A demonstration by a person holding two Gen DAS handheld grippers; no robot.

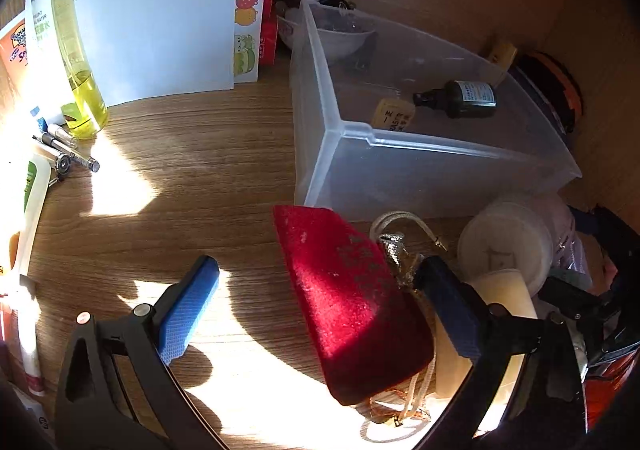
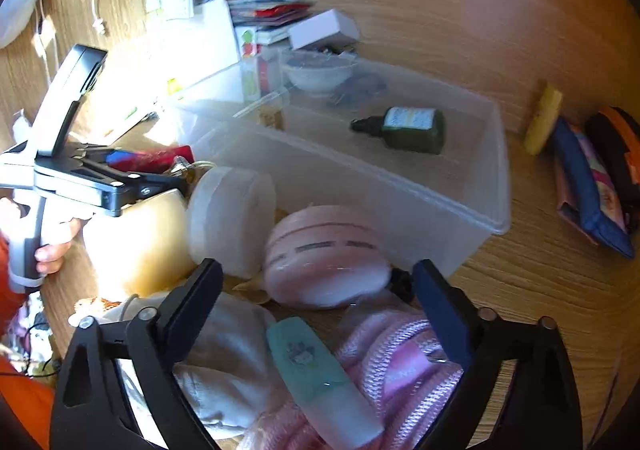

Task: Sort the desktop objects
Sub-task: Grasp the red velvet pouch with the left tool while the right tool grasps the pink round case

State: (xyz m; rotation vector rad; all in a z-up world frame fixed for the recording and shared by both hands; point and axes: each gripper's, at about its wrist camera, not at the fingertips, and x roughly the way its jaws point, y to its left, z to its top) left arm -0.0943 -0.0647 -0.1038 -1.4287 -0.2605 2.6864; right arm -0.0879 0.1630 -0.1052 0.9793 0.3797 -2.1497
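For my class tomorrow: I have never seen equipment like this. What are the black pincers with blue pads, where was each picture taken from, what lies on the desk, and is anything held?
There is no robot. A person holds a hand-operated two-finger gripper in each hand, each carrying a wide-angle camera looking along its fingers. One picture comes from the left gripper, the other from the right gripper; the right view also shows the left tool from the side. On the wooden desk stands a clear plastic bin with a dark bottle inside. In front lie a red velvet pouch, a pink round case, a mint tube and pens. Both grippers are open; nothing is held yet.
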